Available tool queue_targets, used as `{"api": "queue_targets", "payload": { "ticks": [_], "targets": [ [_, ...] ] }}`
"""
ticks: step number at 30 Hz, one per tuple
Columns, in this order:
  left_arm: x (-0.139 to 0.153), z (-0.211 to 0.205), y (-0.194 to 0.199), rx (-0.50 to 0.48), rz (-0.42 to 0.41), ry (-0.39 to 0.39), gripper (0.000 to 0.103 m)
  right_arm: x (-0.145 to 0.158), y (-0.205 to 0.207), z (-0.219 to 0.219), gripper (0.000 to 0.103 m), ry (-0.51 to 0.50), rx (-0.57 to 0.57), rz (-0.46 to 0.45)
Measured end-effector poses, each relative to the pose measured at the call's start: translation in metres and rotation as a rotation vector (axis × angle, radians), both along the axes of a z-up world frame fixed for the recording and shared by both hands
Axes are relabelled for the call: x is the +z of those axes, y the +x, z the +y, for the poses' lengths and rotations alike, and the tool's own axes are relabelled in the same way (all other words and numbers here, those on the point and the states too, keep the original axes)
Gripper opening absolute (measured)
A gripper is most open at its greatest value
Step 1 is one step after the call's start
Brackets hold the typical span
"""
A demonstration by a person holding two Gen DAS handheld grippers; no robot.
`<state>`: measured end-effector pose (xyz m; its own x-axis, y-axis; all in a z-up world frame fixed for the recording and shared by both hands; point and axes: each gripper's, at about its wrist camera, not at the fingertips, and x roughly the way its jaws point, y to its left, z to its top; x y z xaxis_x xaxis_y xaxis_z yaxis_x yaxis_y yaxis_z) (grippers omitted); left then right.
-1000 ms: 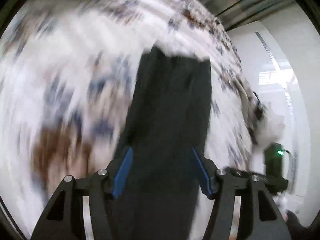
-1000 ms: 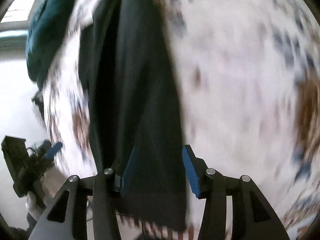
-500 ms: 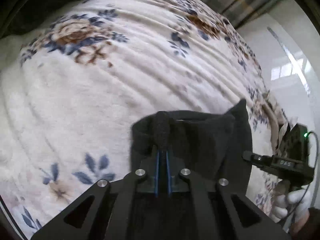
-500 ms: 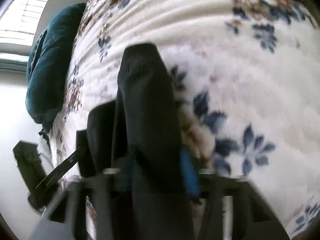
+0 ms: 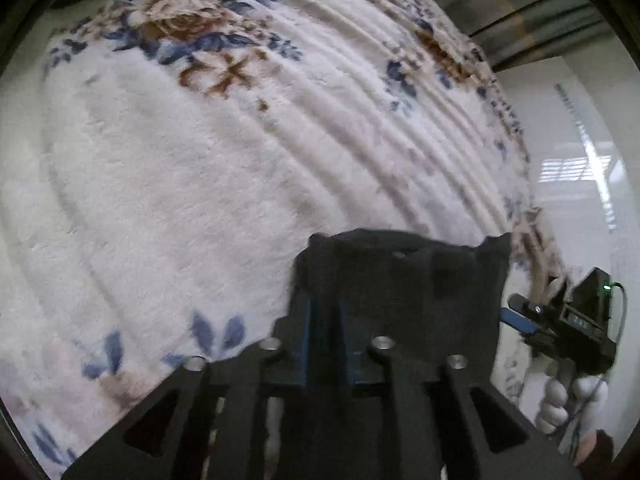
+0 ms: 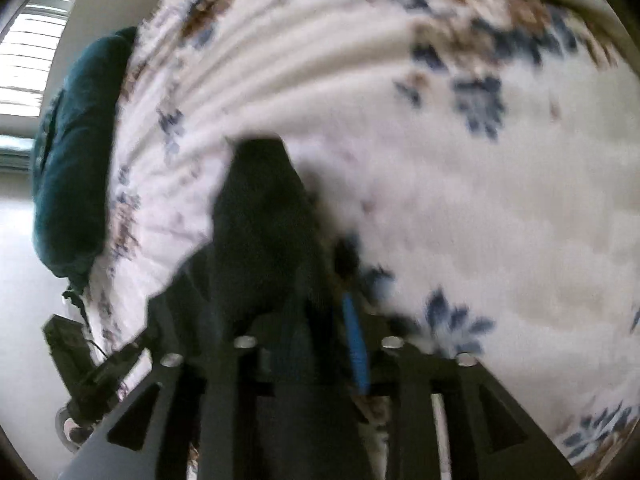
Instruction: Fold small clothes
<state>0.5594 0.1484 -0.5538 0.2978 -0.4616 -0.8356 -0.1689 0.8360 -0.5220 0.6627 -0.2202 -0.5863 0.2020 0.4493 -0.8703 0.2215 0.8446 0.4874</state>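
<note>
A: Where is the dark garment (image 5: 404, 276) now?

B: Lying on the floral blanket (image 5: 208, 184) near its edge, bunched under both tools. The left tongs (image 5: 325, 334) have just been opening; their blue pads stand narrowly apart with cloth between, so I judge it a release after laying the fold.

A: And the right tongs (image 6: 320, 320)?

B: Also just been opening, a gap beside the blue pad, the garment still between them. The view is blurred, so contact is unclear.

A: Room to move?

B: Plenty of bare blanket ahead. The blanket edge and a teal cushion (image 6: 76, 168) lie at the side.
</note>
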Motion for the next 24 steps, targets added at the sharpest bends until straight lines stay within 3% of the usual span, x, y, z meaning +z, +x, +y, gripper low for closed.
{"api": "queue_targets", "payload": {
  "ticks": [1,5,8,9,11,14,16,19,22,23,24],
  "targets": [
    [-0.002,-0.001,0.004,0.005,0.001,0.016,0.026,0.003,0.004,-0.001,0.052,0.01,-0.001,-0.008],
    [-0.003,-0.009,0.01,-0.005,0.004,0.025,0.026,-0.002,0.007,-0.003,0.052,0.019,-0.041,0.063],
    [-0.001,-0.018,0.005,-0.052,-0.005,0.059,0.026,-0.003,-0.023,0.01,0.052,0.008,0.034,0.109],
    [-0.002,-0.02,0.003,-0.067,-0.003,0.071,0.026,-0.006,-0.033,0.015,0.043,0.016,0.057,0.129],
    [-0.005,-0.023,0.001,-0.091,0.009,0.094,0.026,-0.015,-0.055,0.026,0.007,0.002,0.103,0.153],
    [-0.003,-0.021,-0.001,-0.104,0.012,0.098,0.026,-0.013,-0.067,0.017,0.006,-0.057,0.028,0.093],
    [0.0,-0.02,-0.004,-0.107,0.012,0.089,0.026,-0.017,-0.07,0.004,0.006,-0.043,-0.05,0.106],
    [0.002,-0.023,-0.014,-0.13,0.03,0.08,0.026,-0.02,-0.072,0.01,0.007,-0.016,-0.036,0.116],
    [-0.002,-0.032,-0.027,-0.172,0.056,0.093,0.026,-0.008,-0.082,0.011,0.028,0.022,-0.02,0.123],
    [-0.005,-0.036,-0.032,-0.189,0.049,0.121,0.026,-0.003,-0.091,0.01,0.04,0.047,-0.024,0.12],
    [-0.005,-0.039,-0.035,-0.197,0.025,0.147,0.024,-0.001,-0.097,0.011,0.043,0.057,-0.028,0.122]
  ]
}}
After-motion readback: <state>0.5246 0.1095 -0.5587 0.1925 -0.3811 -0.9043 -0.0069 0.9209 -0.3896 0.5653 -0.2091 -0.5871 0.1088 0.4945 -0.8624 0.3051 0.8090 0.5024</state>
